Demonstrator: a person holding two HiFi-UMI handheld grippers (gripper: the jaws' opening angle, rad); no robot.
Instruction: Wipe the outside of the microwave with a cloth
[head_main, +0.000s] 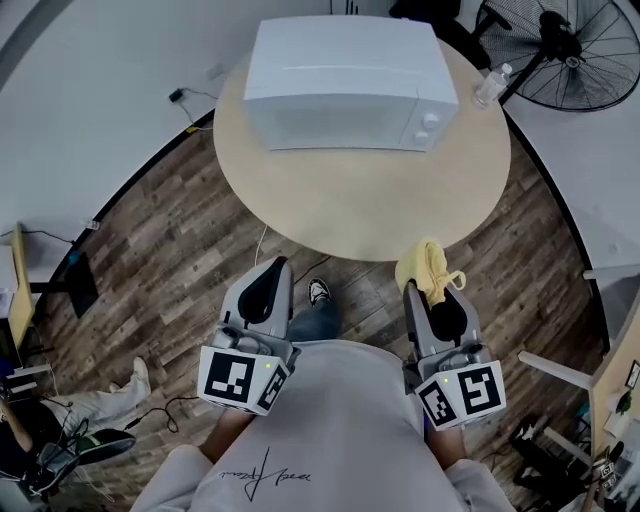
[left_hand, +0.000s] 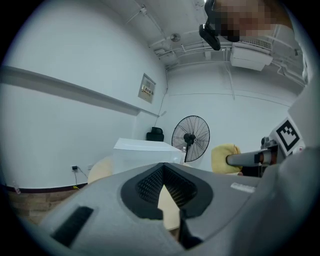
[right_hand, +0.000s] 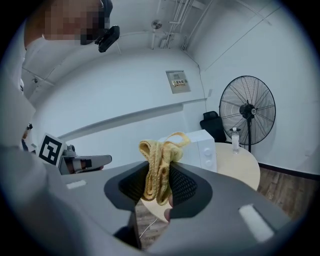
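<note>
Both grippers held low, close in front of the torso (head_main: 330, 420), noses pointing at the round table (head_main: 330, 215); left gripper (head_main: 274, 268) just off the table's near edge; in the left gripper view its jaws (left_hand: 162, 169) meet tip to tip, nothing between them; right gripper (head_main: 421, 290) level beside it, also at that near edge, well apart from the left; its jaws are clamped on a yellow cloth (right_hand: 159, 159); cloth bunched above the pads (right_hand: 182, 185), its upper end sticking out past the tips toward the table; marker cubes (head_main: 243, 380) at the rear ends, facing up.
</note>
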